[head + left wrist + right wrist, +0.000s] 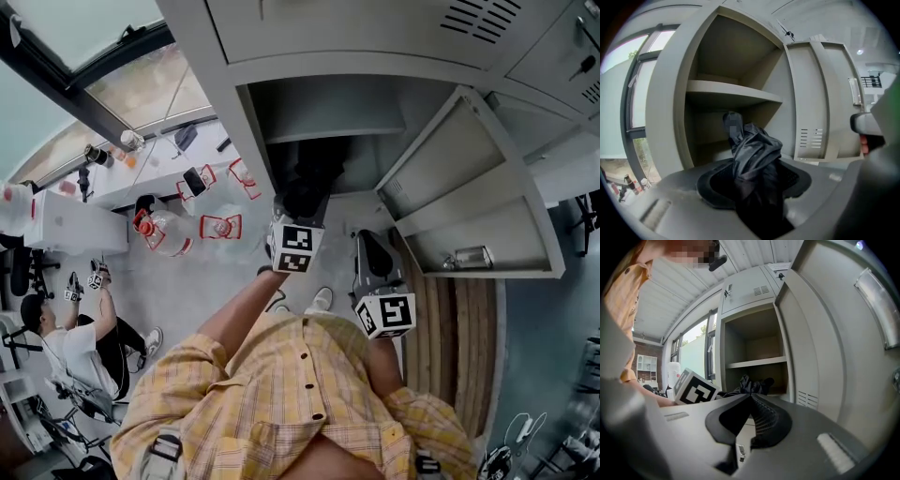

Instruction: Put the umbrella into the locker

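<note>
Umbrella [754, 154] — clamped in left gripper [754, 187] jaws, before open locker [665, 112]; right gripper [751, 397] jaws together, empty.

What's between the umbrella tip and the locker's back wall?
Nothing: left tool view shows bare space from the black folded fabric umbrella to the grey metal locker's back wall.

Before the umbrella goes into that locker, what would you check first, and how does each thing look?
1. Locker door swung open: ok.
2. Umbrella clamped in the left gripper: ok.
3. Umbrella pointed at the space below the shelf: ok.
4. That space free of other things: cannot tell, the umbrella hides part of it.
5. Right gripper shut, empty, and outside the opening: ok.
</note>
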### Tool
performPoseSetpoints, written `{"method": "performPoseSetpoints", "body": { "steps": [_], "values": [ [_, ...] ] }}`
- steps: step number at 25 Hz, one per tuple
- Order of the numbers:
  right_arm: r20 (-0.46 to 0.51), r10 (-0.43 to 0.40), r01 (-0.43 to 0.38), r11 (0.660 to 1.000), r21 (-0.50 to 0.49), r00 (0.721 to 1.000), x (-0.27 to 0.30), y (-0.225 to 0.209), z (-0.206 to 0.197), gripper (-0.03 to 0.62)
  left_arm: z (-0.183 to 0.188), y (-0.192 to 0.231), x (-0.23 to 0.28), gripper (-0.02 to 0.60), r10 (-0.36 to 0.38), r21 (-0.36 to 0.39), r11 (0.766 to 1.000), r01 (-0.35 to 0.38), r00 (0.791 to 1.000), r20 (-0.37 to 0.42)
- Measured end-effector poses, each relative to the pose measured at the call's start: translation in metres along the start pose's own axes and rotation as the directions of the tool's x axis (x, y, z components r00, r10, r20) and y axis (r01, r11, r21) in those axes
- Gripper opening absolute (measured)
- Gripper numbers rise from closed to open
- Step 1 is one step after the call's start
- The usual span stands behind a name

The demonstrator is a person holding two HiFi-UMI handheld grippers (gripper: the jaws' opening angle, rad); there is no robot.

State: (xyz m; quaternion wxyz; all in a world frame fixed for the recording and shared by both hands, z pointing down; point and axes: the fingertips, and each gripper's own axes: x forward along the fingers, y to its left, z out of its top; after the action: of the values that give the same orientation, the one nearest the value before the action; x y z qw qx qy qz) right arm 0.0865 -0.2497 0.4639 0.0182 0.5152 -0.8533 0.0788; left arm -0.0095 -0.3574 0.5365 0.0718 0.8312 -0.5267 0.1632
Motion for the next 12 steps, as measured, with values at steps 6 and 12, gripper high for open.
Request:
{"method": "performPoseSetpoints", "body": {
  "steps": [6, 12],
  "values": [
    [-0.001, -0.013, 0.013, 1.0, 0.017, 1.0, -0.004, -0.004, -0.002, -0.002, -0.007, 0.001, 0.027, 0.232, 0.019, -0.018, 1.0, -0.019, 0.999, -0.026],
    [-0.007, -0.022, 0.022, 1.0, 0.022, 1.0, -0.007, -0.005, -0.006, -0.002, -0.005, 0.006, 0.049, 0.233, 0.039, -0.009, 0.999, -0.04, 0.998, -0.044]
  ]
}}
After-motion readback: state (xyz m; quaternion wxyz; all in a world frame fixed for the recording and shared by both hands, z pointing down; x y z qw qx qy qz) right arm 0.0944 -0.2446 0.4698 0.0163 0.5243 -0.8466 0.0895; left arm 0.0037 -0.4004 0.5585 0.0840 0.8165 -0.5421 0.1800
